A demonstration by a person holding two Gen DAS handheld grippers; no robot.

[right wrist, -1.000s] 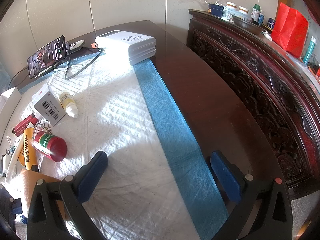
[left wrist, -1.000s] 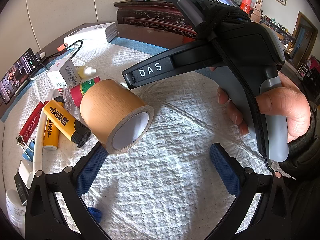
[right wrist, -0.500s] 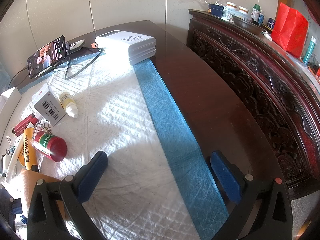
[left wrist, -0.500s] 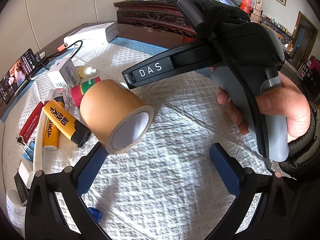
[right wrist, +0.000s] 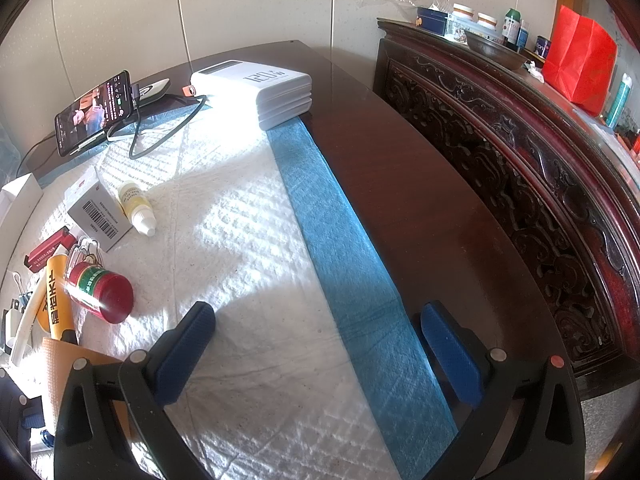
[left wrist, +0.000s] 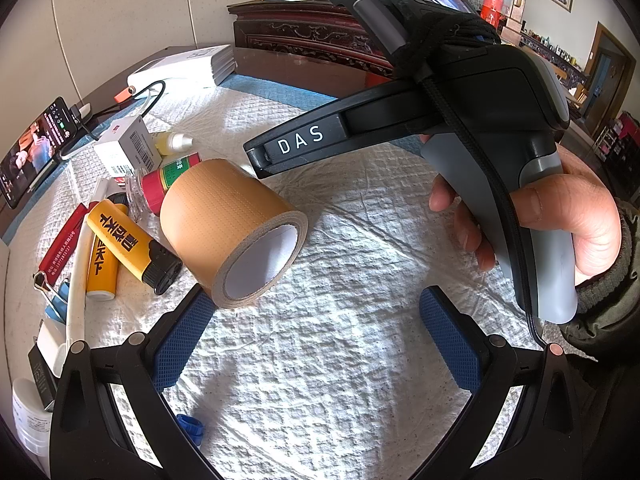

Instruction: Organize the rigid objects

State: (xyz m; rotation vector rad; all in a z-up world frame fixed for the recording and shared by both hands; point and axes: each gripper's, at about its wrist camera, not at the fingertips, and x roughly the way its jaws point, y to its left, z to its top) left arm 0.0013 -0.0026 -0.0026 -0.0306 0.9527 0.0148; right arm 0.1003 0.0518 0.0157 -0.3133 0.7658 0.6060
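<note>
A brown tape roll lies on its side on the white quilted mat, just beyond my left gripper's left fingertip; its edge shows in the right wrist view. My left gripper is open and empty. Left of the roll lie two yellow lighters, a red-capped bottle, a white barcode box and a small dropper bottle. My right gripper is open and empty over the mat; its body hovers in the left wrist view.
A phone on a stand, cables and a white power bank sit at the table's back. A blue strip edges the mat; bare dark wood lies beyond. A carved cabinet stands to the right. Clips, a red pen and a blue cap lie at the left.
</note>
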